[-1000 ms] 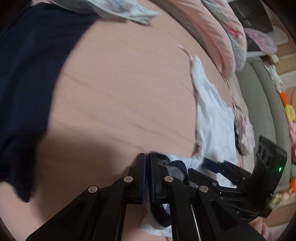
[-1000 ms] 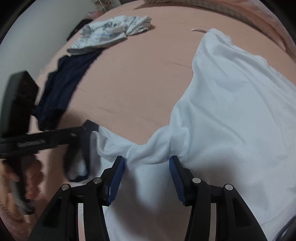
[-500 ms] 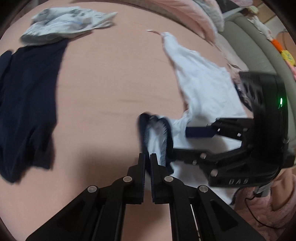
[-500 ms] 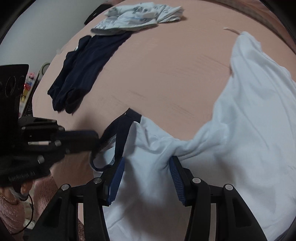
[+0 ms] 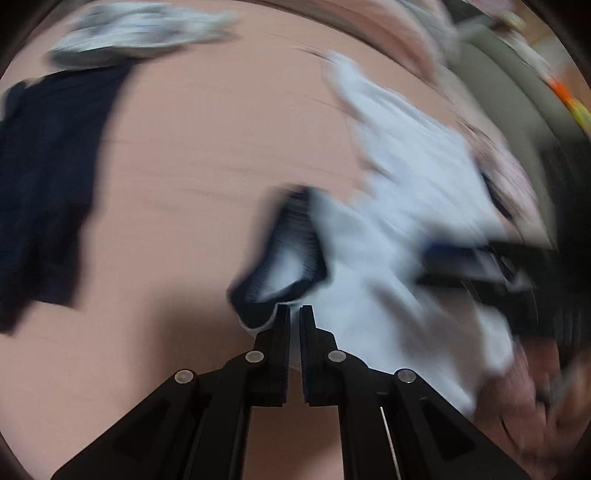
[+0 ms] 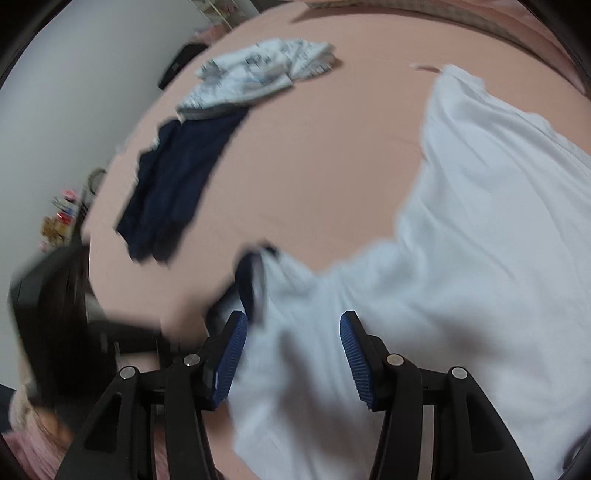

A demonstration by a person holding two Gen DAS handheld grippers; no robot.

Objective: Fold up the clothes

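A white T-shirt (image 5: 406, 166) (image 6: 480, 221) with a navy collar (image 5: 280, 254) (image 6: 247, 280) lies across the pink bed sheet (image 5: 203, 147). My left gripper (image 5: 294, 314) is shut on the shirt's edge just beside the collar, which hangs in front of its tips. My right gripper (image 6: 293, 332) stands about half wide, its blue pads pressed on a bunch of the shirt's shoulder fabric next to the collar. The left wrist view is blurred; there the right gripper (image 5: 480, 258) shows as a dark shape on the shirt.
A navy garment (image 5: 48, 166) (image 6: 177, 184) lies flat at the left of the bed, a crumpled patterned white one (image 5: 136, 33) (image 6: 255, 77) beyond it. A pink duvet (image 5: 388, 37) and grey-green sofa (image 5: 498, 92) border the far right. A wall (image 6: 74, 92) lies left.
Both grippers have risen a little with the shirt, so the collar now hangs clear of the sheet. The left wrist has rolled, bringing the navy and patterned garments fully into its view.
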